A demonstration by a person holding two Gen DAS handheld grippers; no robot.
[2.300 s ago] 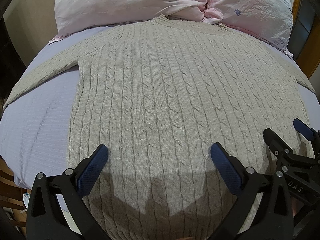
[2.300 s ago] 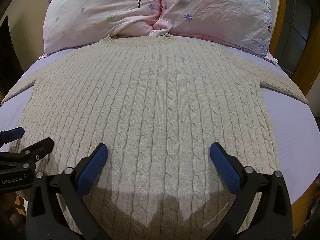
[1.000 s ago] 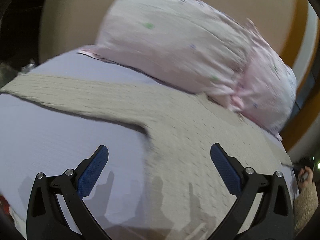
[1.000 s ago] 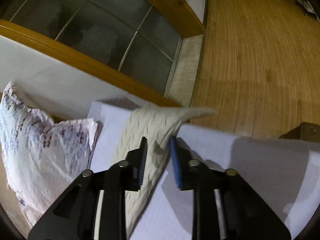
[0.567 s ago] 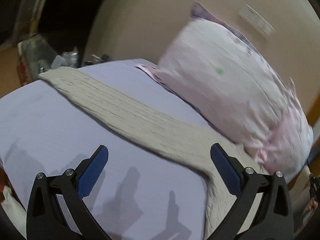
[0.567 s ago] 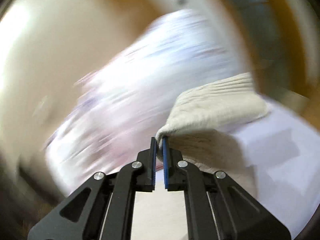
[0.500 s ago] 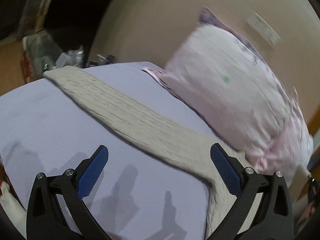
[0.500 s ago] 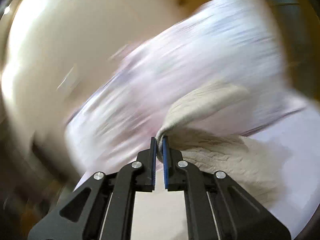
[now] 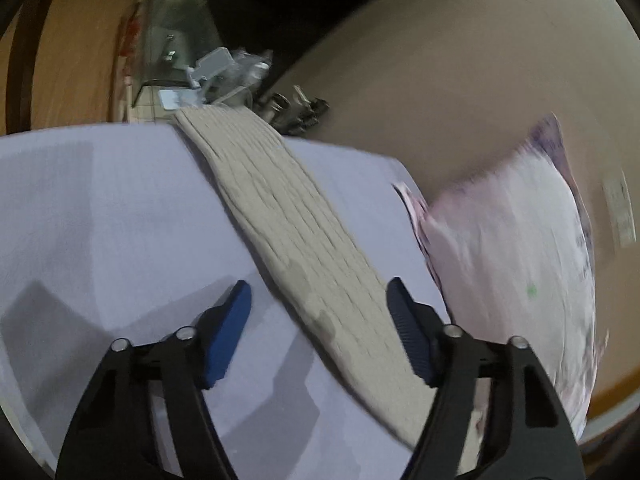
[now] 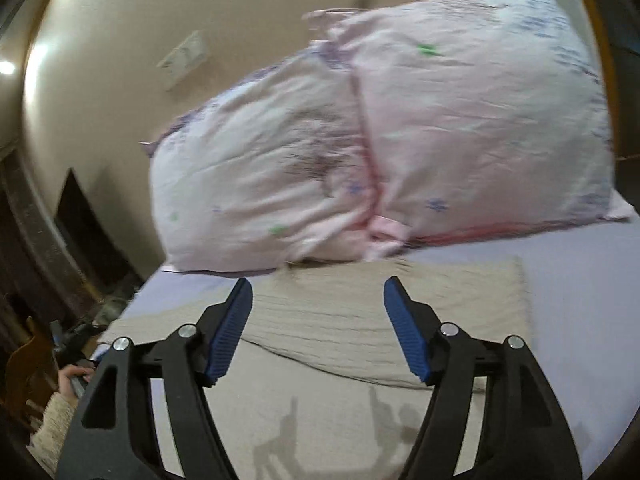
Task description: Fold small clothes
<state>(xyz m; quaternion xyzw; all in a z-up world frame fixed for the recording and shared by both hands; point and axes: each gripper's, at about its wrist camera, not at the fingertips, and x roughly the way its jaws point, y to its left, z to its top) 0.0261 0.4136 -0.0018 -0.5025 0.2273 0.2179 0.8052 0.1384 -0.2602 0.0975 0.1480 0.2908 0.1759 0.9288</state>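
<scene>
Home bedroom: bed (image 9: pixel 100 208) with lavender sheet, two floral pillows (image 10: pixel 360 140) at its head against beige wall (image 10: pixel 120 40).

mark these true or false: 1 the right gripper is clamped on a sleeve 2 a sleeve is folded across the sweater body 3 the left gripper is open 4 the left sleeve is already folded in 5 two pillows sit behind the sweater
1. False: the right gripper is open and holds nothing.
2. True: one folded sleeve lies across the sweater.
3. True: the left gripper is open.
4. False: the left sleeve lies stretched out on the bed sheet.
5. True: two pillows.
</scene>
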